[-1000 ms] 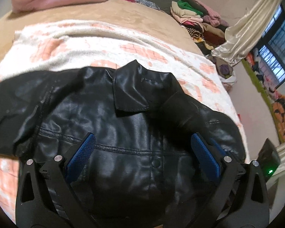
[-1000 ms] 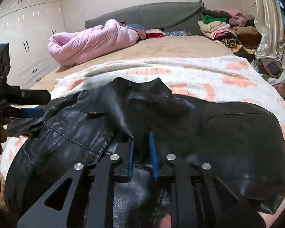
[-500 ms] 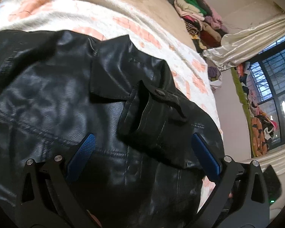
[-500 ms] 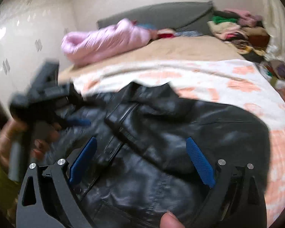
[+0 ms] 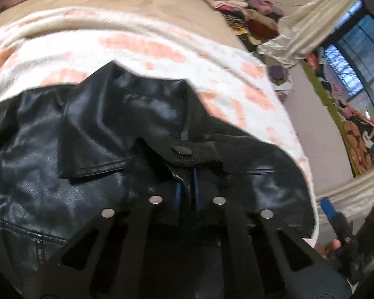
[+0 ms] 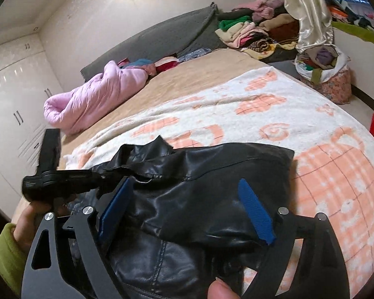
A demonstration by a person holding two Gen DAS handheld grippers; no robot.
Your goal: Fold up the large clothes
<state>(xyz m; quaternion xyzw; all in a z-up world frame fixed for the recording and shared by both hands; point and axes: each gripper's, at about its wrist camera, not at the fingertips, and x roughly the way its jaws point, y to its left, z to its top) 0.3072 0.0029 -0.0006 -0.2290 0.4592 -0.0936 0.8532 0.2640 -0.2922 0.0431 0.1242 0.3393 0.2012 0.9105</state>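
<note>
Since a moment ago the left gripper (image 5: 187,186) has clamped its jaws on the jacket (image 5: 62,149) cuff; right gripper (image 6: 187,214) jaws stand apart above the jacket on the bed (image 6: 311,114).

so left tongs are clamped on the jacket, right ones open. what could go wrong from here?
1. The left tongs pinch only the buttoned cuff tab of the glossy black leather jacket; slick leather may slip out.
2. The open right tongs straddle a loose fold; closing could bunch several layers.
3. Dragging may rumple the white-and-orange blanket.
</note>
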